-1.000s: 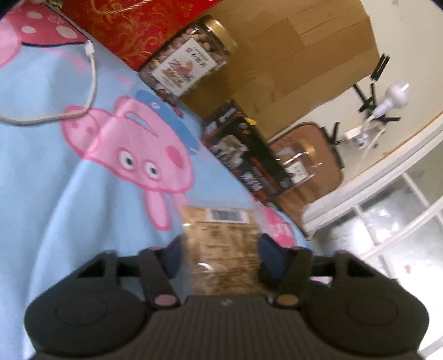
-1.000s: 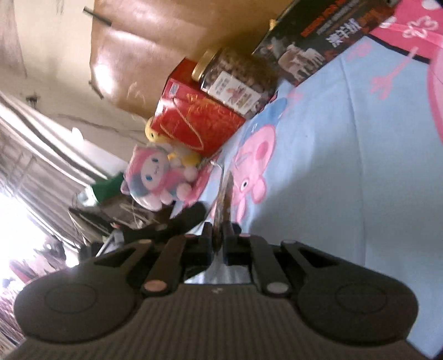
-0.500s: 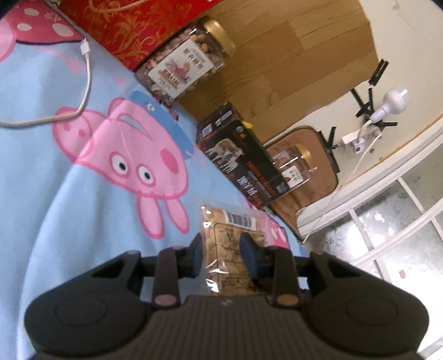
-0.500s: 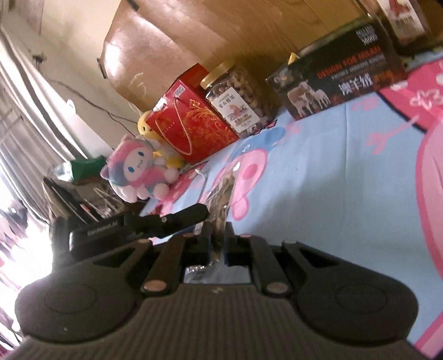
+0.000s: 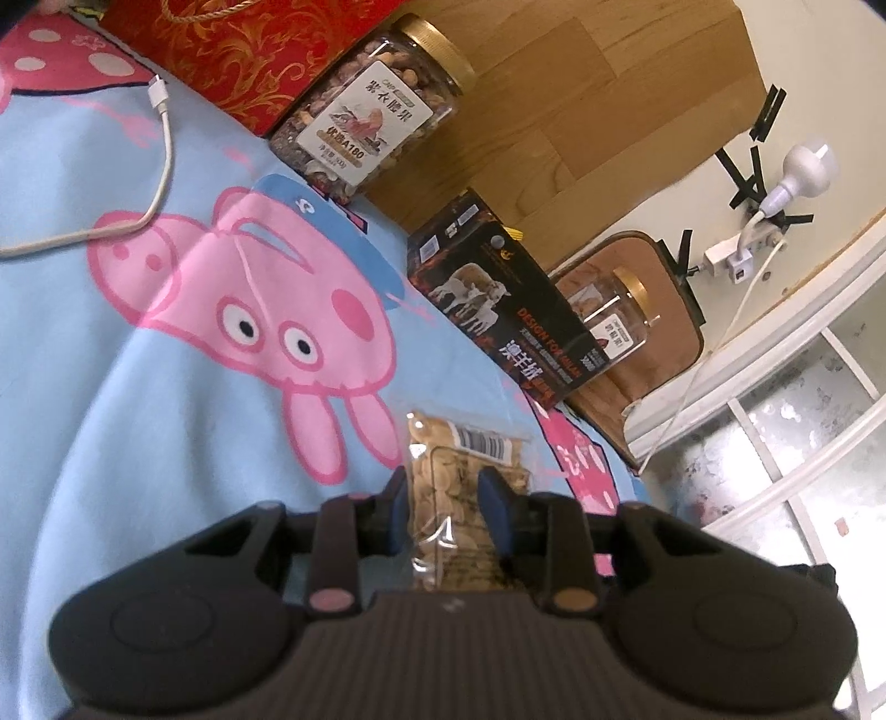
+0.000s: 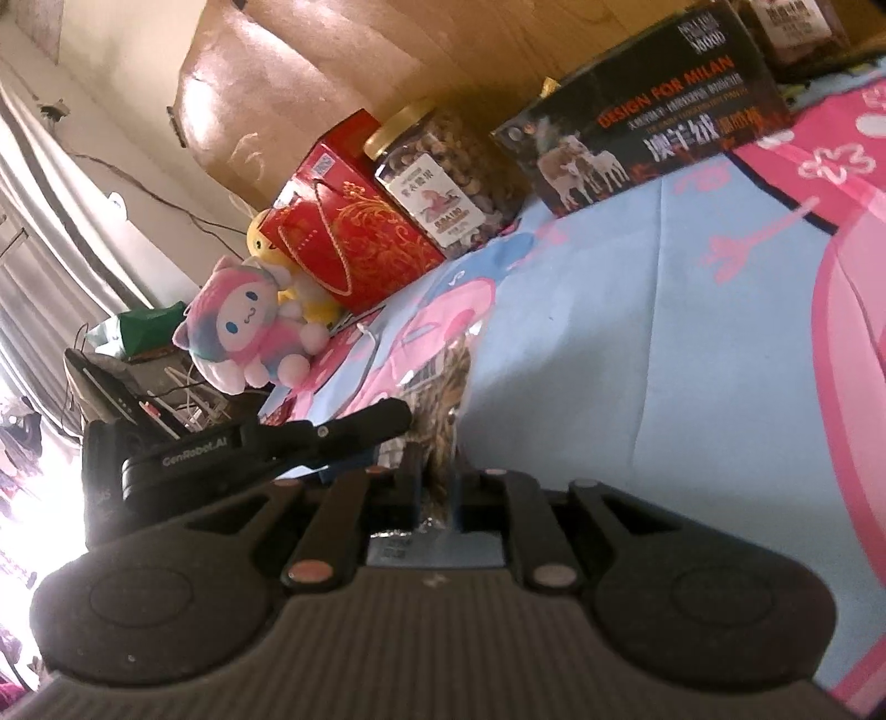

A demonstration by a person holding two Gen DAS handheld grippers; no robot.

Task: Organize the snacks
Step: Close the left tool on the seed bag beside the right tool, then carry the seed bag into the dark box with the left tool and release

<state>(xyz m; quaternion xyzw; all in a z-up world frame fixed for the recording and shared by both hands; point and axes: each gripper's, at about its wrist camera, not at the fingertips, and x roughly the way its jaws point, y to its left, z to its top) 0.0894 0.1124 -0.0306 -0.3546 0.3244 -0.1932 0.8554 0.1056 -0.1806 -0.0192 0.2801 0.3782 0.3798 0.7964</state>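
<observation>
— Which step are you on now?

— I am in the middle of carrying one snack. My left gripper (image 5: pixel 443 490) has its blue pads closed against the two sides of a clear snack packet (image 5: pixel 462 471), low in the centre of the left wrist frame. My right gripper (image 6: pixel 434 479) is pressed almost fully together on a thin edge of what I judge to be the same snack packet (image 6: pixel 446 399) — so both tools hold it, and it seems lifted a little above the blue cartoon blanket (image 5: pixel 138 443).

— And where is the packet against the fingers?

— Between them in both views. Its barcode end sticks out past the left fingertips, toward the middle of the frame. In the right view it stands on edge and reaches up from the jaws.

— What does the next move need?

— I think one gripper must let go while the other keeps its hold; otherwise the thin plastic may twist. Then the packet should travel farther up the frame, to the row against the wooden headboard (image 5: pixel 581 83): the black box (image 5: pixel 498 310), the nut jar (image 5: pixel 371 111), the red gift box (image 5: pixel 232 50). Which place is meant for it, I cannot tell.
</observation>
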